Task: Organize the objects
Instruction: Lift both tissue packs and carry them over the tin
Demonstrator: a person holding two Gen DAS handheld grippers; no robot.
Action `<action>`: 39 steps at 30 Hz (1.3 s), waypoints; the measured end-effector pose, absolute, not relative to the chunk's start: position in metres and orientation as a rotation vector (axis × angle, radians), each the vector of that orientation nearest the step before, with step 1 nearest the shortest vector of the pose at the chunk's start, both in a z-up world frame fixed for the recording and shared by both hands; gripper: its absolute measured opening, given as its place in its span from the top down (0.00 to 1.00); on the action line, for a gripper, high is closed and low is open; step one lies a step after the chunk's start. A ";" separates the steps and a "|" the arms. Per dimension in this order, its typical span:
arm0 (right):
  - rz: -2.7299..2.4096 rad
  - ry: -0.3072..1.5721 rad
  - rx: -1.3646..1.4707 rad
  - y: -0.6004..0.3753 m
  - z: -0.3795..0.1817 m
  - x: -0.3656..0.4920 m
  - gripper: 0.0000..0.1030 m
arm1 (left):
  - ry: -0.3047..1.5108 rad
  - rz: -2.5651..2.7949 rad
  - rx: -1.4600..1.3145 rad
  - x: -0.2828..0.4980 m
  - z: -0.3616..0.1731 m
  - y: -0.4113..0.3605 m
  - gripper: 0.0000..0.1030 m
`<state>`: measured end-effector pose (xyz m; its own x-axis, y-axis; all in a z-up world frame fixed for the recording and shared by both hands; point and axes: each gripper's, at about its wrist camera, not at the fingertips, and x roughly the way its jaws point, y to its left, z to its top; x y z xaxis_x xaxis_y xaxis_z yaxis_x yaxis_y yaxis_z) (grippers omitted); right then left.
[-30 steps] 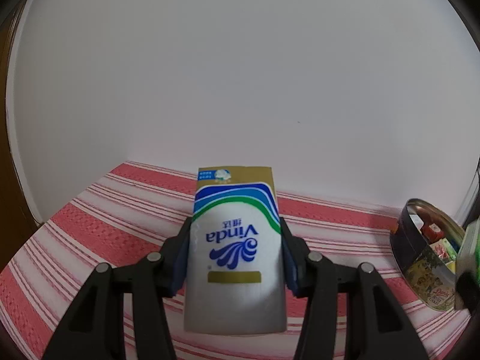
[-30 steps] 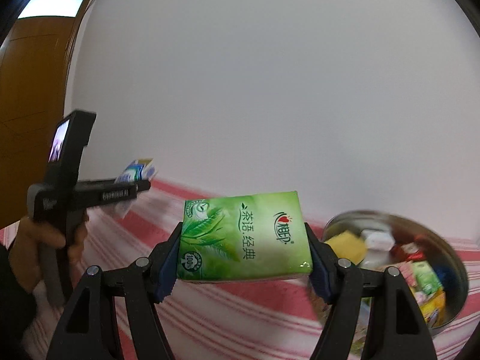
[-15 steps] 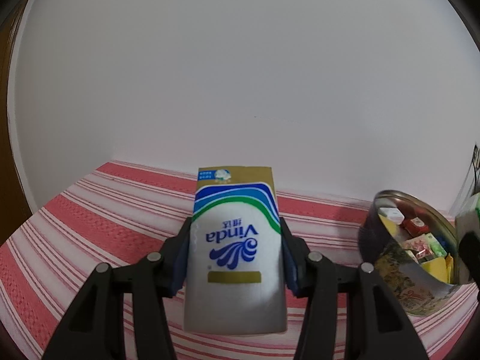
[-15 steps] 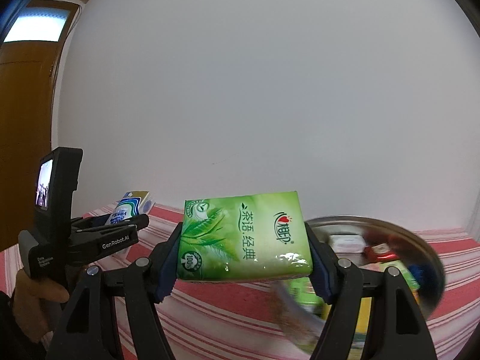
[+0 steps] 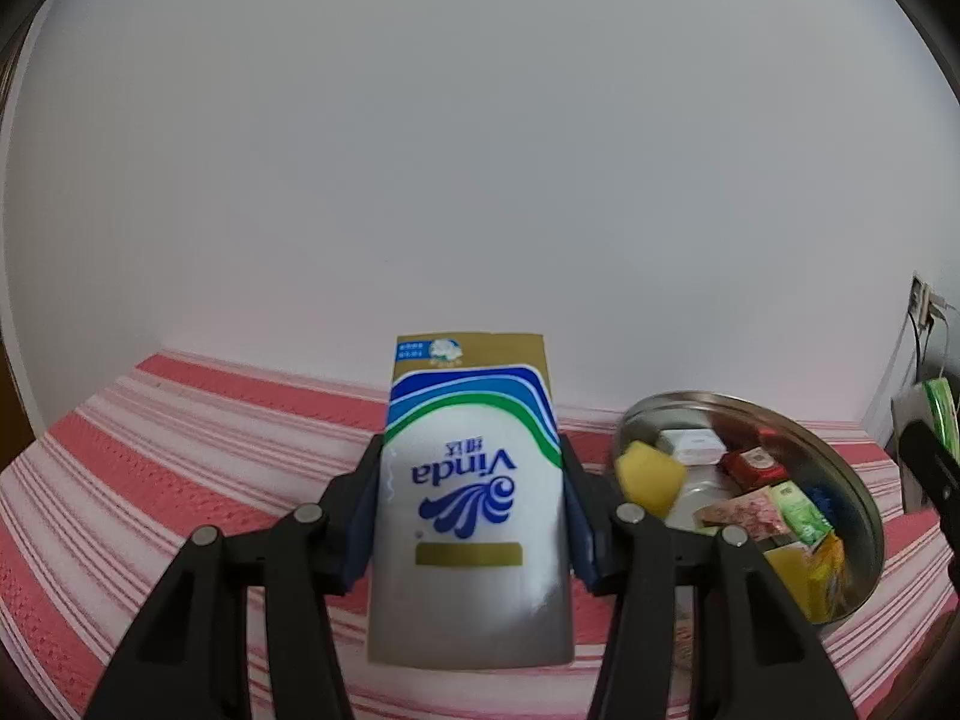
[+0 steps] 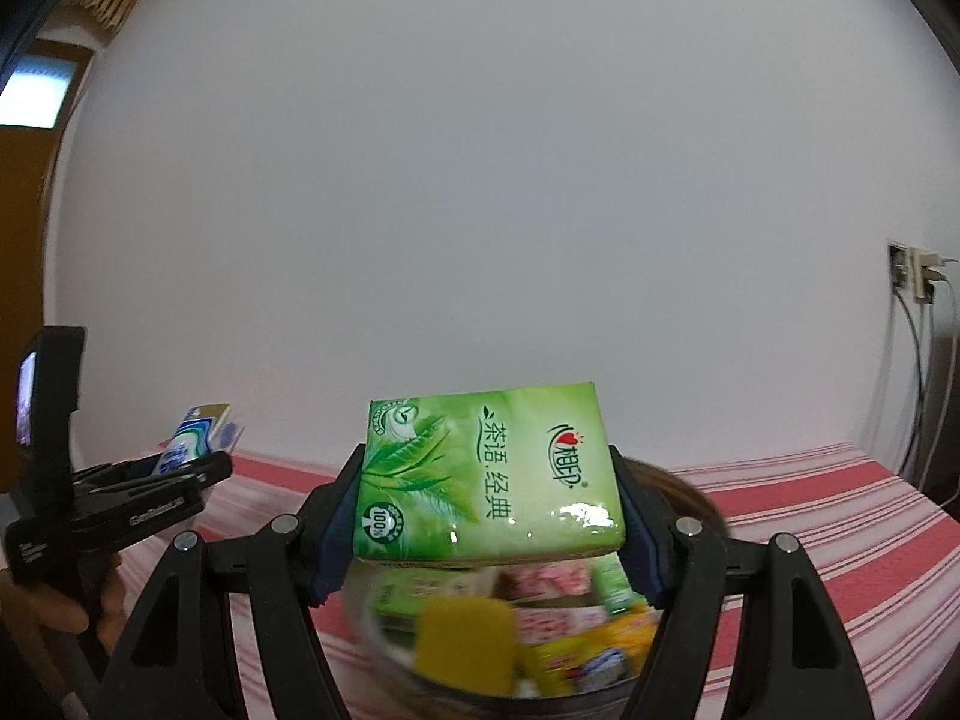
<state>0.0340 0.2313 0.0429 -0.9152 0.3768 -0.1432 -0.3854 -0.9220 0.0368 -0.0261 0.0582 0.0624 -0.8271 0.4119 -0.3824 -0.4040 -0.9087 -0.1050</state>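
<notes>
My left gripper (image 5: 471, 501) is shut on a white, blue and gold Vinda tissue pack (image 5: 471, 492) and holds it above the striped cloth, left of a round metal tin (image 5: 864, 498). My right gripper (image 6: 486, 516) is shut on a green tissue pack (image 6: 486, 474) and holds it just above the same tin (image 6: 384, 642), which looks blurred below it. The left gripper (image 6: 180, 468) with its pack shows at the left of the right wrist view. The right gripper's edge (image 5: 930, 462) shows at the far right of the left wrist view.
The tin holds several small packets, among them a yellow one (image 5: 648, 474) and a red one (image 5: 756, 465). A red and white striped cloth (image 5: 180, 450) covers the table against a white wall. Wall sockets with cables (image 6: 918, 282) are at the right. A wooden door (image 6: 24, 210) is at the left.
Both grippers have moved right towards the tin, each holding its pack. The tin has come further into the left view and now lies right under the green pack.
</notes>
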 end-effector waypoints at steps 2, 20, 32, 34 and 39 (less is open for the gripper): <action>2.725 0.099 -0.176 0.239 0.045 0.038 0.28 | -0.015 2.646 -0.549 -0.021 0.065 0.068 0.51; 2.523 0.093 -0.184 0.321 0.046 0.032 0.28 | -0.028 2.449 -0.583 0.021 0.068 0.192 0.51; 2.497 0.076 -0.268 0.327 0.048 0.009 0.28 | 0.003 2.406 -0.676 0.022 0.047 0.218 0.51; 2.509 0.073 -0.292 0.322 0.047 0.003 0.28 | -0.012 2.398 -0.685 0.020 0.047 0.217 0.51; 2.528 0.109 -0.351 0.314 0.043 -0.011 0.28 | -0.006 2.401 -0.708 0.018 0.042 0.216 0.51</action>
